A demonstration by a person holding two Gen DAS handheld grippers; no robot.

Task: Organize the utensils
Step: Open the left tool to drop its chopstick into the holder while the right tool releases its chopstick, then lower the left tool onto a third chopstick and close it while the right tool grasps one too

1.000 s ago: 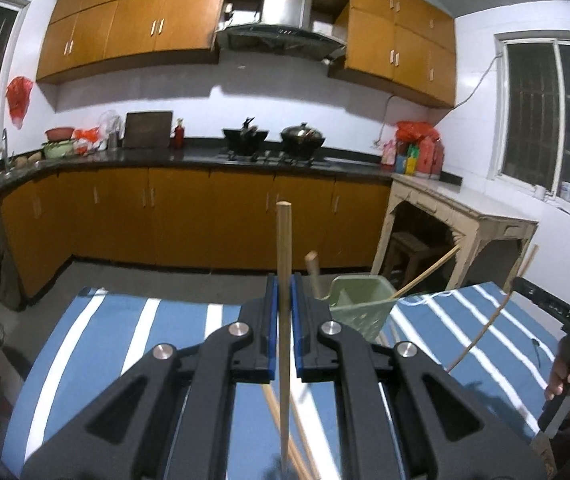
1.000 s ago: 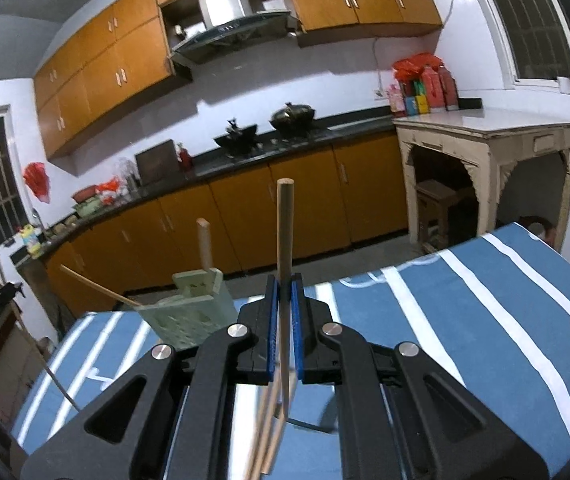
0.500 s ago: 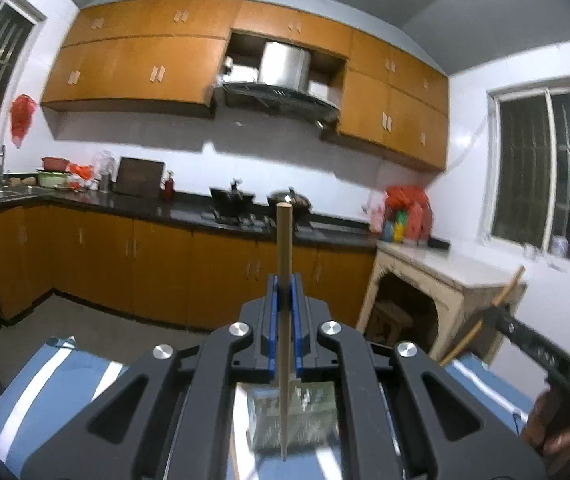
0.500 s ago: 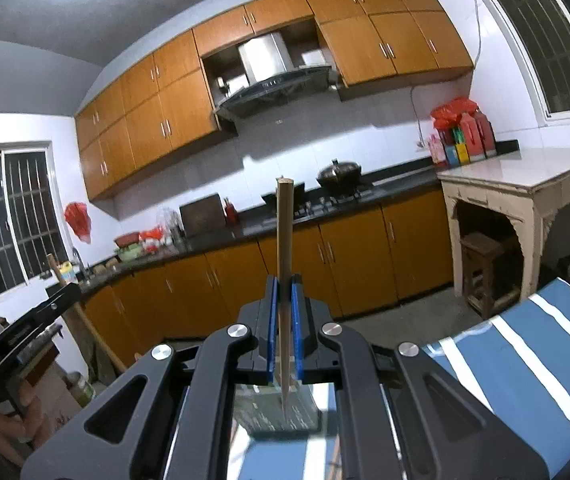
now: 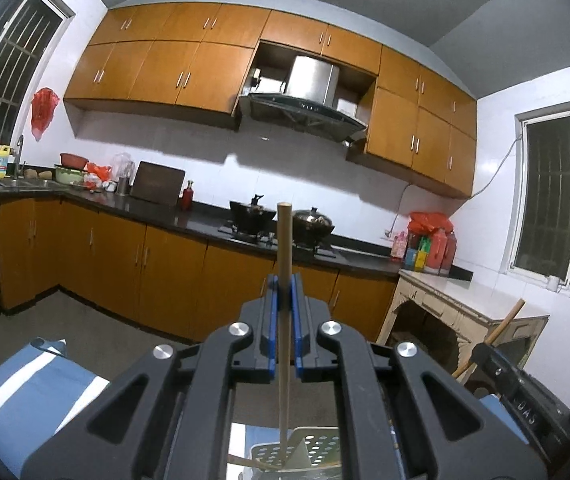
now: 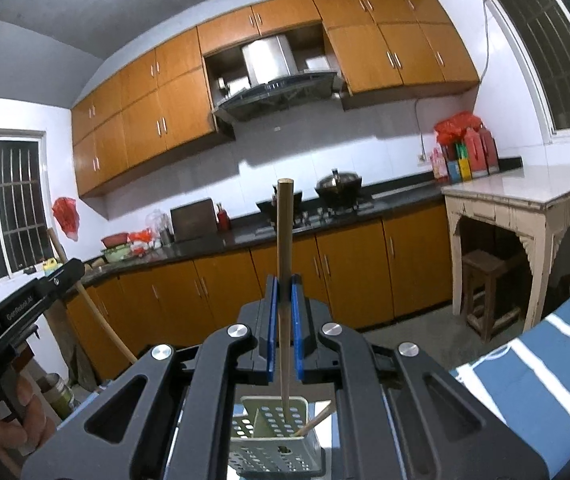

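Straight below your right gripper (image 6: 283, 312) the perforated green holder (image 6: 275, 436) stands open-topped, but a chopstick (image 6: 317, 422) already leans across its right compartment. Your left gripper (image 5: 283, 316), holding its own upright chopstick (image 5: 284, 280), sits close on your right tongs' left side, crowding that flank. Ahead of both tongs the air is open out to the kitchen counter (image 5: 205, 226); right of the right tongs, the striped tablecloth (image 6: 525, 380) lies bare.

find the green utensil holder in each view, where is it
Left wrist: the holder sits at the bottom centre, below the left tongs, with only its perforated top showing.
Right wrist: the holder sits at the bottom centre under the right tongs, with a chopstick leaning in it.
Shared landmark: the range hood above the stove.
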